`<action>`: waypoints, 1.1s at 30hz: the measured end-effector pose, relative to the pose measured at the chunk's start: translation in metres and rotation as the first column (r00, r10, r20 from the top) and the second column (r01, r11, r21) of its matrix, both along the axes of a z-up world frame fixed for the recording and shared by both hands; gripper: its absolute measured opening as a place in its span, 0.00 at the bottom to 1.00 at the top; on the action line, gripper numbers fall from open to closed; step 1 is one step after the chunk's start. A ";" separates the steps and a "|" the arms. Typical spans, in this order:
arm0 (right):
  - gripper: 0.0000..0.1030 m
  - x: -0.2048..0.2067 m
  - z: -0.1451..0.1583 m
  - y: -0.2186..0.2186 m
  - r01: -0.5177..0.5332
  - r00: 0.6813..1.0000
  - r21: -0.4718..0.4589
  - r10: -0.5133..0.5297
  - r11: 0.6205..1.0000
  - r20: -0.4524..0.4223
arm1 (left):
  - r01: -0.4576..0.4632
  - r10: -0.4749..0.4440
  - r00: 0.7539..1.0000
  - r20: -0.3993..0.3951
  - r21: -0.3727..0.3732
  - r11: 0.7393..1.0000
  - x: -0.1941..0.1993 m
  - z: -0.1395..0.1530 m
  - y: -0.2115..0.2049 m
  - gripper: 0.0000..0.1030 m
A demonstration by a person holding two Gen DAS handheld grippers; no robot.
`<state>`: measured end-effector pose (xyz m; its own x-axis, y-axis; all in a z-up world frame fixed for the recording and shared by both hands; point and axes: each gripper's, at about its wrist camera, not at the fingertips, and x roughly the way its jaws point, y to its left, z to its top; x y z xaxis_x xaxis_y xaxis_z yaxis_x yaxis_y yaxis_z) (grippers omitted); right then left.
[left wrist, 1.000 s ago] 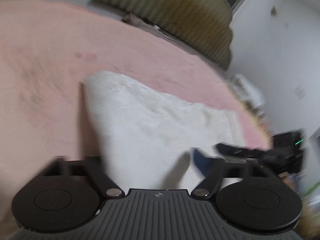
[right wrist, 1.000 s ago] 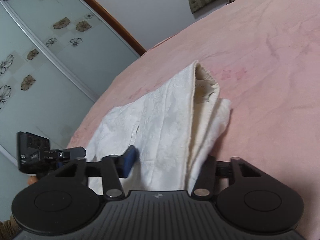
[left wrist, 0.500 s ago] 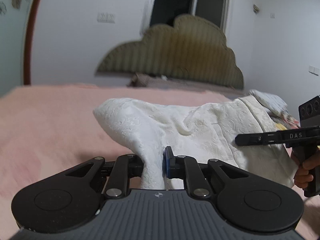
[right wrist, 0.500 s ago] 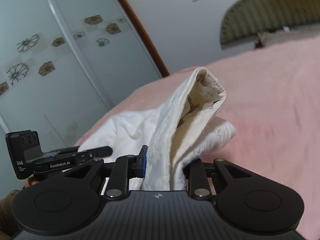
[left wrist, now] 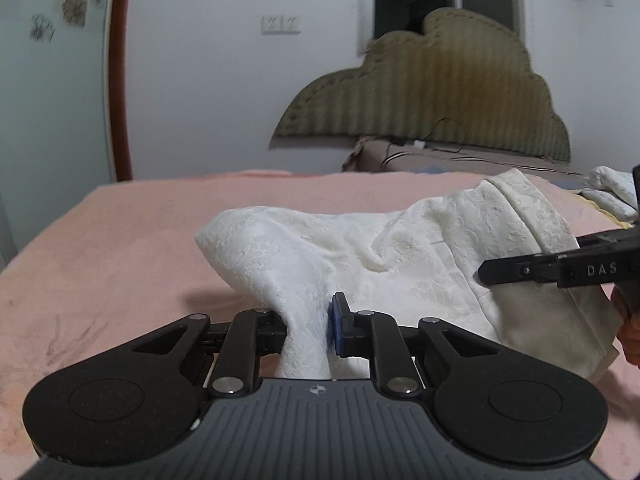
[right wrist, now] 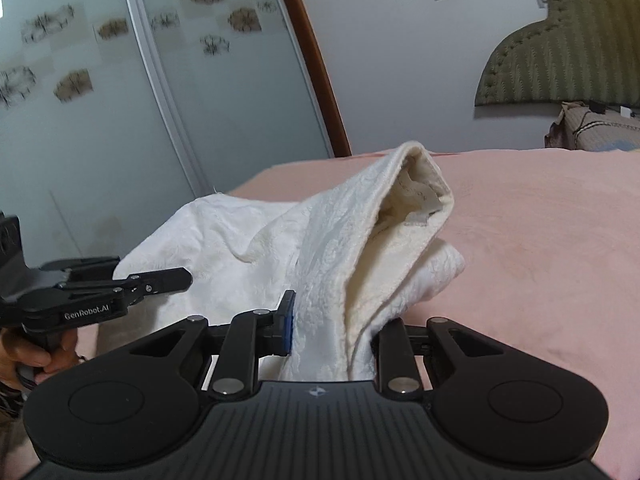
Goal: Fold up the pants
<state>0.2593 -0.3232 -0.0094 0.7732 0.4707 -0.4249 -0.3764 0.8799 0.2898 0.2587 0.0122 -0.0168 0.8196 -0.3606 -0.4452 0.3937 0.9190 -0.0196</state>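
White textured pants [left wrist: 400, 256] are lifted off the pink bed cover [left wrist: 120, 240] and hang between both grippers. My left gripper [left wrist: 306, 332] pinches a fold of the leg end; its jaws are opening slightly, with the cloth still pressed between the pads. My right gripper [right wrist: 332, 332] is shut on the thick waist end of the pants [right wrist: 332, 248], whose waistband [right wrist: 420, 196] gapes with a label inside. Each gripper shows in the other view: the right gripper [left wrist: 520, 270] at the right edge, the left gripper [right wrist: 152, 280] at the left, held by a hand [right wrist: 40, 356].
The pink bed cover [right wrist: 540, 220] spreads wide around the pants. An olive padded headboard [left wrist: 432, 92] stands at the far end, with bedding below it. Mirrored sliding doors [right wrist: 120, 100] line the left side. A white bundle [left wrist: 612, 188] lies at the far right.
Both grippers closed on the pants and lifted them off the bed. The views tipped up from the bed surface toward the wall and headboard, and the cloth now hangs bunched between the grippers.
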 end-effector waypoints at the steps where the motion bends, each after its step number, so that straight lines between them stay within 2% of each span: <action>1: 0.21 0.004 -0.003 0.001 0.001 1.000 -0.003 -0.001 1.000 -0.004 | -0.004 0.004 1.000 -0.016 -0.001 1.000 0.004 -0.003 0.001 0.20; 4: 0.21 0.013 -0.013 0.002 0.008 0.999 -0.019 -0.009 1.000 -0.033 | -0.024 0.025 0.998 -0.062 0.015 1.000 0.018 -0.012 0.001 0.23; 10: 0.22 0.015 -0.025 -0.002 0.018 0.998 -0.008 -0.018 1.000 -0.065 | -0.063 0.068 0.997 -0.045 0.108 0.992 0.017 -0.018 -0.012 0.28; 20: 0.24 0.022 -0.025 0.002 0.038 0.996 0.002 -0.038 0.999 -0.079 | -0.089 0.096 0.994 -0.044 0.141 0.986 0.019 -0.021 -0.018 0.33; 23: 0.25 0.023 -0.027 0.002 0.048 0.995 0.014 -0.046 0.999 -0.084 | -0.097 0.105 0.994 -0.042 0.150 0.984 0.021 -0.023 -0.021 0.37; 29: 0.40 0.025 -0.033 -0.004 0.095 0.988 0.061 -0.086 0.994 -0.130 | -0.119 0.128 0.991 -0.036 0.178 0.977 0.021 -0.022 -0.023 0.56; 31: 0.47 0.023 -0.034 -0.007 0.125 0.983 0.072 -0.113 0.990 -0.147 | -0.135 0.143 0.989 -0.025 0.195 0.971 0.021 -0.021 -0.023 0.64; 33: 0.58 0.020 -0.034 -0.009 0.156 0.977 0.064 -0.144 0.986 -0.157 | -0.147 0.153 0.988 -0.012 0.210 0.966 0.019 -0.021 -0.024 0.68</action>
<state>0.2797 -0.3325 -0.0439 0.7668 0.3893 -0.5104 -0.1883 0.8966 0.4009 0.2781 -0.0117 -0.0375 0.8433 -0.1310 -0.5212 0.2527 0.9526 0.1694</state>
